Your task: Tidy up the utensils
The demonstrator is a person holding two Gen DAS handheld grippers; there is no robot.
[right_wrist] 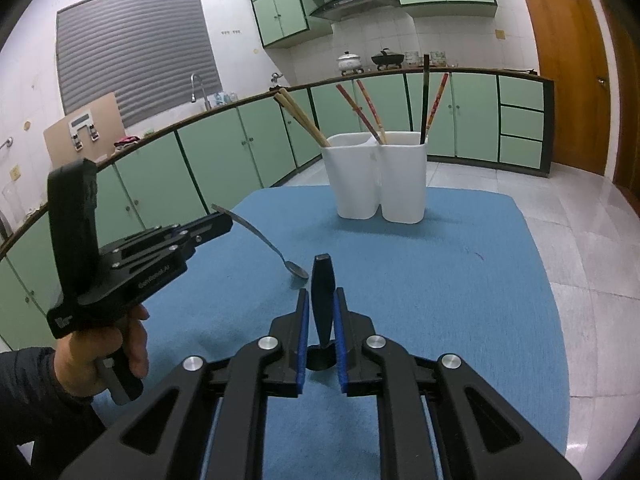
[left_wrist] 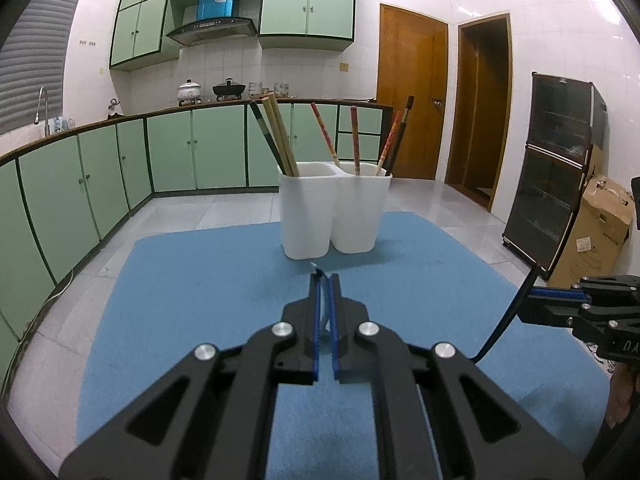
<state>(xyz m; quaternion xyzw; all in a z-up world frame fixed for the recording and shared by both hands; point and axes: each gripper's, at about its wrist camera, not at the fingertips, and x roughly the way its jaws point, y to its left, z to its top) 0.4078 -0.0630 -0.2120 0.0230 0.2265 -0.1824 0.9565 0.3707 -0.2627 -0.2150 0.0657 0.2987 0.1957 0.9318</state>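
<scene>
While the left gripper [right_wrist: 224, 222] is clenched on a metal spoon [right_wrist: 262, 240] and the right gripper [right_wrist: 322, 300] on a black handle [right_wrist: 322, 296], both are carried toward the white holder [right_wrist: 380, 176] ahead of the jaws; lifting is called for next.

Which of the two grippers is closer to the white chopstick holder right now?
Too close to call. The left gripper, holding a metal spoon, and the right gripper, holding a black utensil, both sit short of the white holder.

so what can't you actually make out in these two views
- Black utensil in the right tongs: working end hidden behind the tongs' body, right wrist view.
- Spoon in the left tongs: left wrist view shows only a thin edge.
- White holder: inside hidden by its walls, both views.
</scene>
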